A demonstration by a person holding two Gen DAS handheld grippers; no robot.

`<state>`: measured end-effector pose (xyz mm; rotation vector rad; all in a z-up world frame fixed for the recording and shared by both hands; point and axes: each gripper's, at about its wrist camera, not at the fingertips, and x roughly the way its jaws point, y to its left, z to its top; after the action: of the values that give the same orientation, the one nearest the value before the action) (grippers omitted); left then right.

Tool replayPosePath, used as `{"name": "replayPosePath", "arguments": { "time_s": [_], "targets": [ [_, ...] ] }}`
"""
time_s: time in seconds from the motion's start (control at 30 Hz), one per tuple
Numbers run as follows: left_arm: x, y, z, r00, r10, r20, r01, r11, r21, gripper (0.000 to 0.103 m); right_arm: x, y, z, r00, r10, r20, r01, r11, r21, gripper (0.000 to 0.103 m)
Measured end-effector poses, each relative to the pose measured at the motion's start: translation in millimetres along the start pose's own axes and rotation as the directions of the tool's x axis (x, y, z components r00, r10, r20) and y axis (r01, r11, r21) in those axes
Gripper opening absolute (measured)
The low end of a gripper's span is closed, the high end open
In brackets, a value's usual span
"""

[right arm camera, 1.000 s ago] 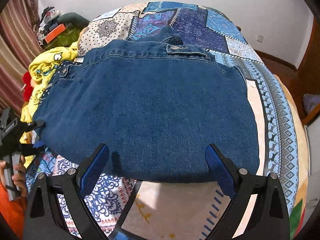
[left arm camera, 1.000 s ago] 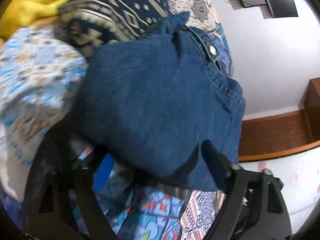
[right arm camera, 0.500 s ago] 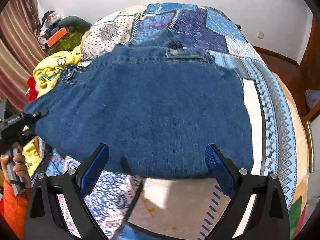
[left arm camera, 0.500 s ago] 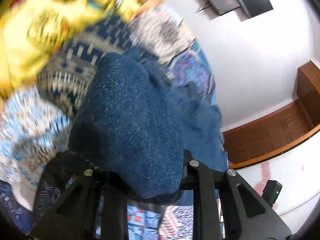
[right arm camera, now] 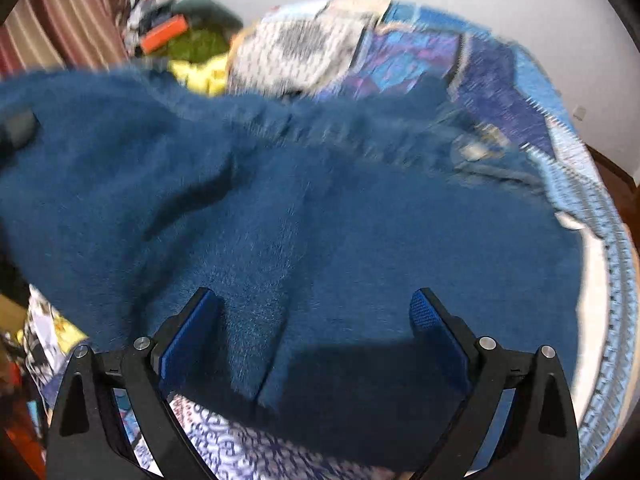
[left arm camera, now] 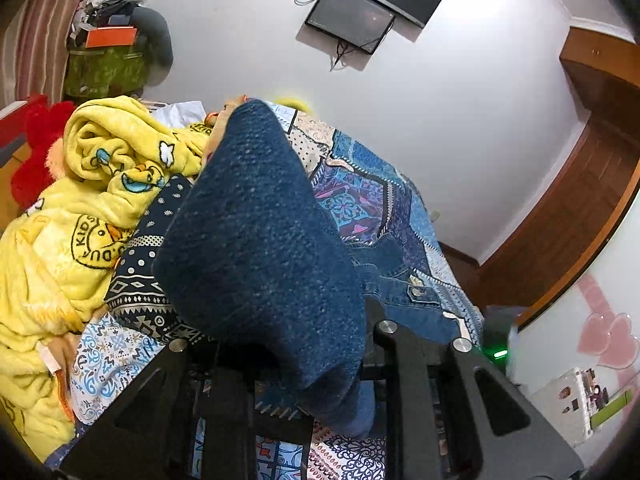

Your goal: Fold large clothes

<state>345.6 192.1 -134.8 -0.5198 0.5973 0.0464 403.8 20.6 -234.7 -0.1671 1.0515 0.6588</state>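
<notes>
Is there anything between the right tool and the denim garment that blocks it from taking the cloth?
Nothing visible blocks it. The right tool is open and the denim garment lies directly between and below its two fingers, on the patterned bedspread. The left tool is already shut on another part of the garment.

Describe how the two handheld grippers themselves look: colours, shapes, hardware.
The left gripper is all black: angular plastic fingers with triangular cut-outs and round silver screws at the joints. The right gripper has the same black frame, cut-outs and silver screws, but its fingers carry textured blue pads on their inner faces. No cables or sleeves show. A green light glows beside the left one.
</notes>
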Motion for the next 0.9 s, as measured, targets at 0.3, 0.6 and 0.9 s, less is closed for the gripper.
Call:
{"name": "replayPosePath", "arguments": {
  "time_s": [0.3, 0.6, 0.9],
  "targets": [
    [20.1, -32.6, -3.1, 0.999, 0.002, -0.035, 0.000, 0.997, 0.074, 0.022, -4.3, -13.5, -4.1, 0.998, 0.055, -0.020, -0.055, 0.998, -0.008, 0.101],
    [66.1, -155.3, -19.7, 0.991, -0.113, -0.073, 0.128, 0.957, 0.260, 0.022, -102.5, -122.7, -59.8, 0.985, -0.011, 0.174, -0.043, 0.952, 0.303, 0.101],
    [147.9, -243.2, -143.7, 0.920, -0.012, -0.391, 0.252, 0.782, 0.570, 0.022, -165.3, -193.9, -117.8, 0.960, -0.230, 0.158, 0.143, 0.891, 0.432, 0.101]
  ]
}}
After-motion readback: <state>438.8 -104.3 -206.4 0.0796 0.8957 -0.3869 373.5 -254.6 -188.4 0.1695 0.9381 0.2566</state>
